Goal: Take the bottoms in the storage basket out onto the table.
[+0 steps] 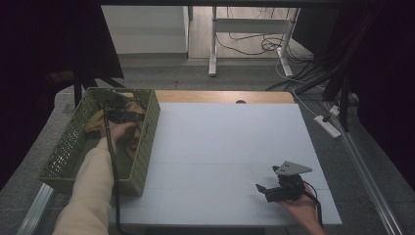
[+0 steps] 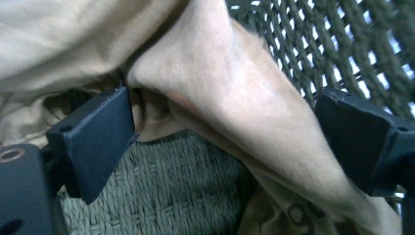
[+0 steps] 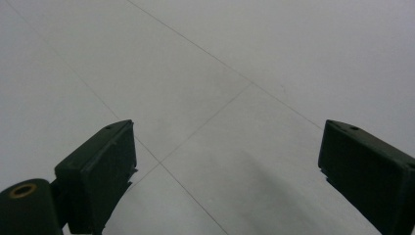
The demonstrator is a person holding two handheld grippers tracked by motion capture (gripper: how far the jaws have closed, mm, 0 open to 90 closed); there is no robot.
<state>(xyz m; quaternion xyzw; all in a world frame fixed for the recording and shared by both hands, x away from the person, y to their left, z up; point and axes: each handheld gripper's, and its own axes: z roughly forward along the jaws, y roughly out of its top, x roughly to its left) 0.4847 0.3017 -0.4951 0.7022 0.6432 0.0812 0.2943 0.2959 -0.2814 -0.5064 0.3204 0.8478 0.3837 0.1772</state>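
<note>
High view: a green woven plastic basket [image 1: 142, 161] sits at the left edge of the white surface [image 1: 220, 147], partly overhanging it, with crumpled tan cloth [image 1: 93, 123] inside. The person's left hand [image 1: 116, 131], in a cream sleeve [image 1: 90, 191], reaches into the basket holding the left gripper [image 1: 120, 110] down among the cloth. The right hand [image 1: 301, 208] rests near the front right of the surface, holding the right gripper [image 1: 261, 188], which points left and sits well apart from the basket.

Left gripper view: the two black jaws stand wide apart, with a thick fold of the tan cloth [image 2: 235, 93] running diagonally between them. The left jaw's tip touches the cloth; the right jaw lies just beside it. Green basket weave [image 2: 176, 196] shows beneath and behind the fold.

Right gripper view: the jaws are spread wide, with bare white surface [image 3: 220, 98], crossed by thin seam lines, between them.
</note>
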